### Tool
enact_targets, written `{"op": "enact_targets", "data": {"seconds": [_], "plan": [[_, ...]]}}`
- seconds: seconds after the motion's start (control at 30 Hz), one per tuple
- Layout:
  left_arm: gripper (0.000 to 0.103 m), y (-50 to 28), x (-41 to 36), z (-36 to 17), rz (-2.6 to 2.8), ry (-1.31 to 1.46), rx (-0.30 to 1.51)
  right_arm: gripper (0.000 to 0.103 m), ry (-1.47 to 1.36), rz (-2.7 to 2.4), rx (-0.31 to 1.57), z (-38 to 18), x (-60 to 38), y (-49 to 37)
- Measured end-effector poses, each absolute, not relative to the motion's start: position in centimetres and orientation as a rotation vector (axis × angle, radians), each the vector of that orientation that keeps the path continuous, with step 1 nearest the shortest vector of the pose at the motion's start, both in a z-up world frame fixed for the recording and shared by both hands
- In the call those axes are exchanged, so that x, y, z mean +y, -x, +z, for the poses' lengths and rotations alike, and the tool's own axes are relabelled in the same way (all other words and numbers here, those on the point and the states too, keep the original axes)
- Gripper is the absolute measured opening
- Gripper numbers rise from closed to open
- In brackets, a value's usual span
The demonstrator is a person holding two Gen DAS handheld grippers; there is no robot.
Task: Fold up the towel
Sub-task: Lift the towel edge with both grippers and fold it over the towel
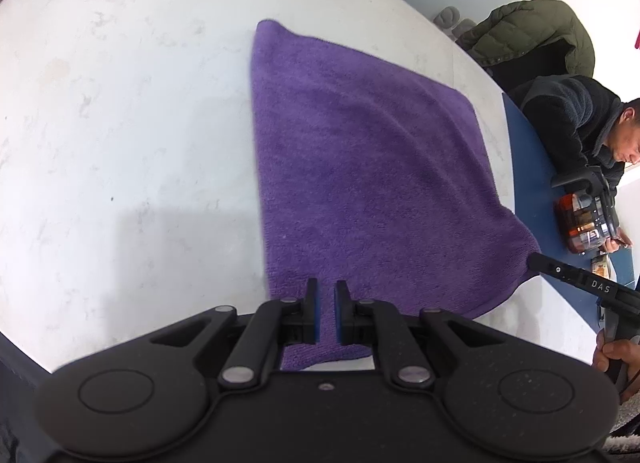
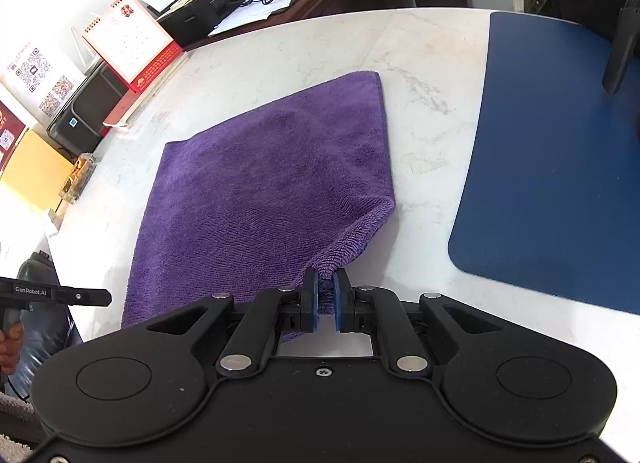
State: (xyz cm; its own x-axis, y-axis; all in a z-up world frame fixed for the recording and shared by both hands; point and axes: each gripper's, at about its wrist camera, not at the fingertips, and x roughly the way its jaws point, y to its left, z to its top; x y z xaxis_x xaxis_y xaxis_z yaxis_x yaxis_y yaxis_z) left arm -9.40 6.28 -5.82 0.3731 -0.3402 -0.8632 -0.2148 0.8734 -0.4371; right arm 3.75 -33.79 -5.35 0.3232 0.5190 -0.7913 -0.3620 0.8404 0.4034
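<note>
"DAS" reads in white on the right tongs (image 1: 536,263), and "GenRobot.AI" stands on the left tongs (image 2: 106,297).

towel (image 2: 264,183) – plain purple | table (image 2: 420,131) – white, grey-veined | mat (image 2: 552,167) – blue | grippers black

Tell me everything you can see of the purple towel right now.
The towel is purple terry cloth with a stitched hem, spread mostly flat on the white marble-look table, beside a blue mat it does not touch. Each of its two near corners is pinched: the right claw is shut on one, lifting it into a raised ridge, and the left claw is shut on the other. The far edge lies flat.
</note>
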Motion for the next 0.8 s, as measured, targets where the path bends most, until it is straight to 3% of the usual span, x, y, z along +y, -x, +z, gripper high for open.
{"op": "enact_targets", "data": {"seconds": [0.13,0.27,0.8], "plan": [[0.008,9.9,5.9,-6.1,-0.075,0.49,1.254,0.007,-0.142,0.577,1.11,-5.6,-33.7,-3.7],[0.025,10.3,5.0,-6.1,-0.074,0.362,1.299,0.007,-0.143,0.575,1.118,-5.8,-33.9,-3.5],[0.033,9.4,5.3,-8.2,-0.13,0.376,1.357,0.007,-0.16,0.566,1.148,-6.7,-34.5,-3.3]]}}
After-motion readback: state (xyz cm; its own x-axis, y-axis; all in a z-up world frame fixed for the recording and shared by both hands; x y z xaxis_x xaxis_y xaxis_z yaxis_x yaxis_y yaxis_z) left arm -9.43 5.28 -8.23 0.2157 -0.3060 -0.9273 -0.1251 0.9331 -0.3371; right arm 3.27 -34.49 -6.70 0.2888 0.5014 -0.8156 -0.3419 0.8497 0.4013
